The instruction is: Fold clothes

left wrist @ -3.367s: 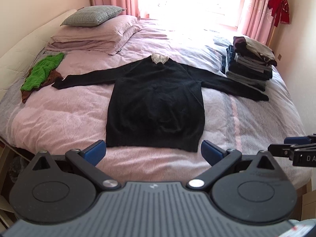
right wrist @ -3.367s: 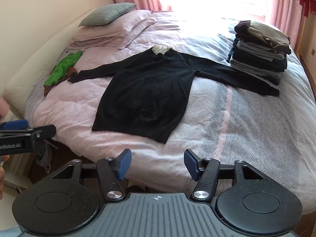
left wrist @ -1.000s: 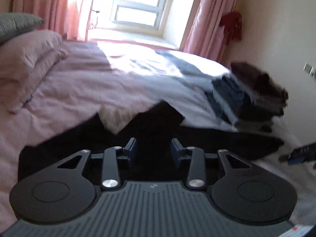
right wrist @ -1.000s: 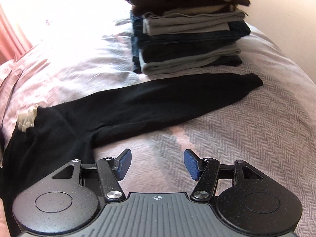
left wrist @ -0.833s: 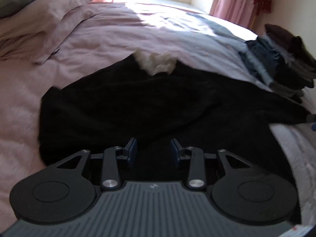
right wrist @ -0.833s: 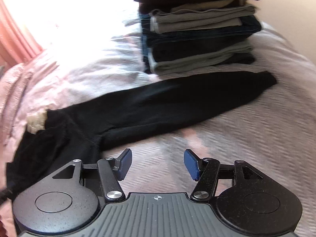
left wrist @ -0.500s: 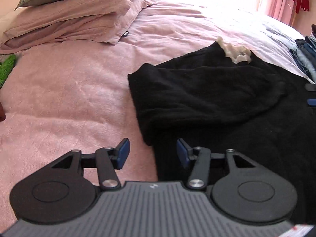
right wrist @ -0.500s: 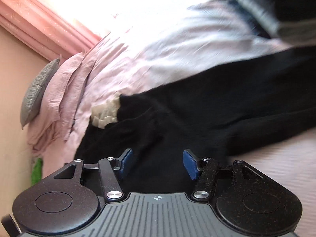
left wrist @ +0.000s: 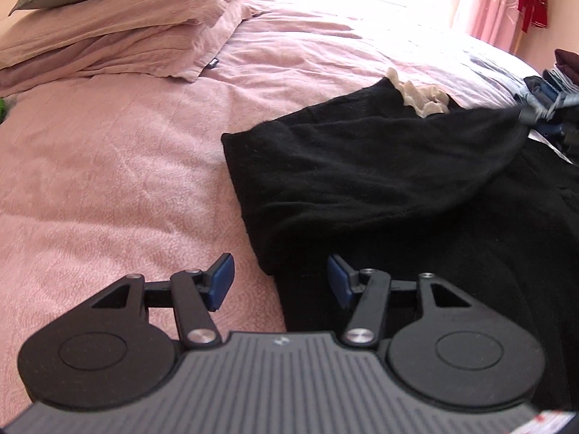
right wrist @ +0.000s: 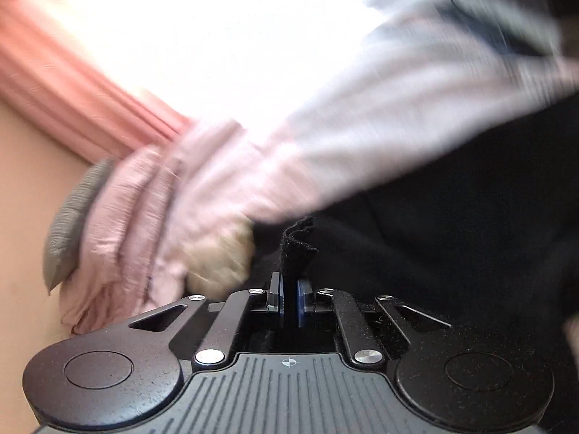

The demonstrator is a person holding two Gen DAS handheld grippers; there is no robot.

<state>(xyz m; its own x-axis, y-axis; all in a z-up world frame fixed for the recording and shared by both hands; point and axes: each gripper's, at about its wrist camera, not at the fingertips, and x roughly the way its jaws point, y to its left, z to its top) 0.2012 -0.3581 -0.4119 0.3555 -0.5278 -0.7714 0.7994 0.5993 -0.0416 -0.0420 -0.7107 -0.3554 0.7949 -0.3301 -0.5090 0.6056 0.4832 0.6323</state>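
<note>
Two grippers work one black sweater [left wrist: 380, 188] spread on the pink bed [left wrist: 108, 181]. The right gripper [right wrist: 288, 303] has just been closing and now pinches a small tuck of the knit between its pads; the left gripper [left wrist: 278, 282] stands about half open over the sweater's side edge, holding nothing. That pinch looks thin, so a quick pull could slip the fabric free, or drag the whole sweater and undo the sleeve already lying across the chest. The right view is badly blurred, so how deep the grip goes I cannot tell. Pillows [left wrist: 119, 36] lie well apart; a stack of clothes [left wrist: 557, 86] sits near the right side, where a swinging sleeve might catch it.
</note>
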